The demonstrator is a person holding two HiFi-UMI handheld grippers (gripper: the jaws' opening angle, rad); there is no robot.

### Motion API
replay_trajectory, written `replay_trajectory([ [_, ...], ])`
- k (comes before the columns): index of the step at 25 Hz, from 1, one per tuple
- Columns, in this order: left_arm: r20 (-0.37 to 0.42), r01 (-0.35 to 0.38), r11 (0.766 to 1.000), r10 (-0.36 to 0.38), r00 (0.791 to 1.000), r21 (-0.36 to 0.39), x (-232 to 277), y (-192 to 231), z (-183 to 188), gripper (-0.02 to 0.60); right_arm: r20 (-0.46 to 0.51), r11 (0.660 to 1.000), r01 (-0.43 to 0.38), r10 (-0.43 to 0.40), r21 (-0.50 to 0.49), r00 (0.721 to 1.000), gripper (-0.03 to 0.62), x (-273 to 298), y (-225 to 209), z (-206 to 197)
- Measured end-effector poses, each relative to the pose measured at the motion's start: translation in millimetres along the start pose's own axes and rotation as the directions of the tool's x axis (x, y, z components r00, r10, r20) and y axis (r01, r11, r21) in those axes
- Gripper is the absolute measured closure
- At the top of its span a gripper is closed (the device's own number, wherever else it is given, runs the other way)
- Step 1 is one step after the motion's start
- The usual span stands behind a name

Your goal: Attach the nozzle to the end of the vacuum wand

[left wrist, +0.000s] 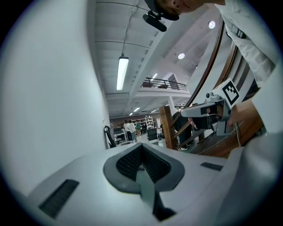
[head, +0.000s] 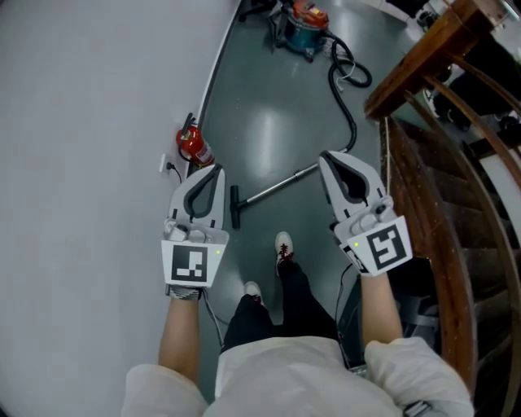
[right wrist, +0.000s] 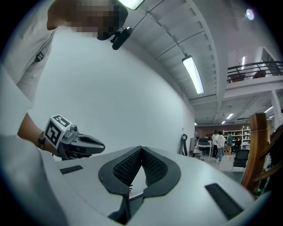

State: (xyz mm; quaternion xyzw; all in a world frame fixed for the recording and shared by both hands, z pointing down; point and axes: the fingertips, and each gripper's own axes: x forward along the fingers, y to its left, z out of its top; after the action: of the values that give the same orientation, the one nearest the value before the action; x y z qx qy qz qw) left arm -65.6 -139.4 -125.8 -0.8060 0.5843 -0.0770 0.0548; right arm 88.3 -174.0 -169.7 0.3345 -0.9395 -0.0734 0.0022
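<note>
Left hand-held gripper [head: 214, 170] is shut tight, its two grey jaws pressed together with nothing between them. The right hand-held gripper [head: 327, 156] is shut the same way and holds nothing too. Both are up in the air in front of the person, side by side but apart, each with a white cube of black square marks at its back. Down below them, on the shiny grey floor [head: 269, 122], lies the long silver metal vacuum wand [head: 281, 186]. The flat black nozzle [head: 235, 206] sits at the wand's near end, touching it; whether it is clicked on I cannot tell. A black hose [head: 354, 122] runs from the wand's other end to the blue and orange vacuum cleaner [head: 303, 24] further off. A red fire extinguisher [head: 194, 145] stands by the white wall [head: 81, 122]. Brown wooden stair rails [head: 411, 61] are on the right. The person's white shoes [head: 282, 244] stand near the nozzle.
</note>
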Motion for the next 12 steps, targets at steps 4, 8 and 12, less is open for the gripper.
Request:
replay_trajectory([
  [4, 0.015, -0.006, 1.0, 0.006, 1.0, 0.003, -30, -13, 31, 0.581, -0.014, 1.0, 0.006, -0.005, 0.021, 1.0, 0.568, -20, 17, 33],
  [8, 0.011, -0.021, 0.999, 0.021, 1.0, -0.024, -61, -20, 54, 0.581, -0.008, 1.0, 0.012, -0.011, 0.025, 1.0, 0.567, -41, 33, 62],
  [12, 0.021, -0.035, 0.999, 0.036, 0.999, -0.028, -89, -23, 77, 0.581, -0.017, 1.0, 0.015, -0.015, -0.003, 1.0, 0.568, -59, 54, 85],
])
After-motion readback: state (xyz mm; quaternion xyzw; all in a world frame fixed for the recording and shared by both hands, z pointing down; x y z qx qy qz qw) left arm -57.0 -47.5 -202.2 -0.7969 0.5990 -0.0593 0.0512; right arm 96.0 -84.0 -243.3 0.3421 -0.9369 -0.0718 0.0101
